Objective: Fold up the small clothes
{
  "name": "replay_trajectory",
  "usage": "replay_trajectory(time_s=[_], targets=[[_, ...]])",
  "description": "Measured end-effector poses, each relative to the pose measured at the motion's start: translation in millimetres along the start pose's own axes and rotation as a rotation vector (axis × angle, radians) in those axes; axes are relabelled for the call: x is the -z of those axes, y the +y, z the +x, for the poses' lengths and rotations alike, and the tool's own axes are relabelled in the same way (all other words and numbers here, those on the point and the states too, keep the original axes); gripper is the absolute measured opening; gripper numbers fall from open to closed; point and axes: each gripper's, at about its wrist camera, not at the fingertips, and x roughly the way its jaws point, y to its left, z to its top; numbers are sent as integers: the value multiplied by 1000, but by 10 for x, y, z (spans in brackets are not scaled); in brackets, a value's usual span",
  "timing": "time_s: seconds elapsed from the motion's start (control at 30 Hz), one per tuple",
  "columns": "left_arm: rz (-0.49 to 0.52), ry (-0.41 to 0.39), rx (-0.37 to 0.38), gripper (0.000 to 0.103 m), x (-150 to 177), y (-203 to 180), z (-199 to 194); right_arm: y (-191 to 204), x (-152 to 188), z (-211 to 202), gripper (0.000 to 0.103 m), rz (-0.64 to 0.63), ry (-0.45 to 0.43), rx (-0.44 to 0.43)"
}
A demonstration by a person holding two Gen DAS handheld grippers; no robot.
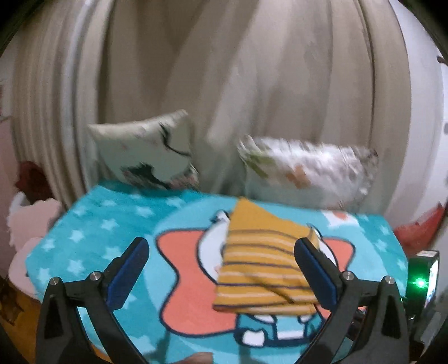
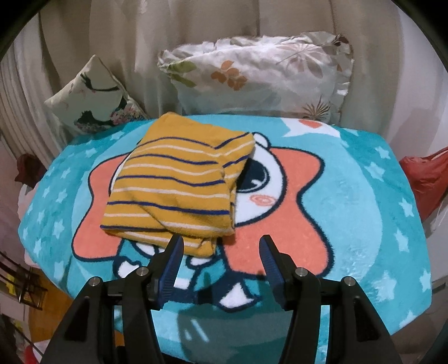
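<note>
Nearest to me, the right gripper (image 2: 221,256) hangs just above the near part of the blanket (image 2: 350,196), jaws apart with nothing between them; its left finger sits right at the near edge of the striped garment (image 2: 173,190), and I can't tell whether it touches the cloth. The left gripper (image 1: 221,264) stands spread as wide as it goes, also empty, with the garment (image 1: 260,268) showing between its fingers and lying closer to the right one.

The garment is a mustard-yellow piece with blue and white stripes, already folded into a compact bundle. It lies on the star figure printed in the middle of the teal blanket, a little left of centre in the right wrist view. Its near corner hangs out a bit loosely below the main block, and the right edge looks thick where the layers stack.

To my eye the fold is about finished, and both grippers have let go. Doing this step well means pulling away straight, without snagging that loose near corner, or else tucking it under so the bundle stays square. Pressing the top flat would help the layers hold.

Beyond the blanket, two pillows lean against the pale curtain (image 2: 210,25): a bird-print one (image 2: 92,98) far left, a floral one (image 2: 257,72) far right.
</note>
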Motion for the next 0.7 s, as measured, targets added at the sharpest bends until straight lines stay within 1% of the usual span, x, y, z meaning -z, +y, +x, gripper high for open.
replay_trajectory(time_s=[0.03,0.1,0.17,0.2,0.3,0.43,0.5,0.6,0.7], targets=[[14,7,12,103,-21,-14,35,8,14,11,60,0,4,0],[42,-15,18,103,-64,-50,41,10,25,32,60,5,11,5],[45,-25,47,103,-85,-68,41,5,36,41,60,7,16,9],[39,-16,67,103,-94,-71,53,1,41,46,60,8,18,11],[1,59,117,103,-67,-50,165,-7,48,76,60,15,29,18],[-24,178,158,103,117,-48,301,-9,58,115,60,16,42,31],[-22,223,153,103,244,-70,344,-7,69,146,60,18,51,41],[-18,268,126,103,377,-89,397,8,90,196,61,27,69,49],[3,309,63,103,452,-91,461,66,116,245,61,16,83,54]])
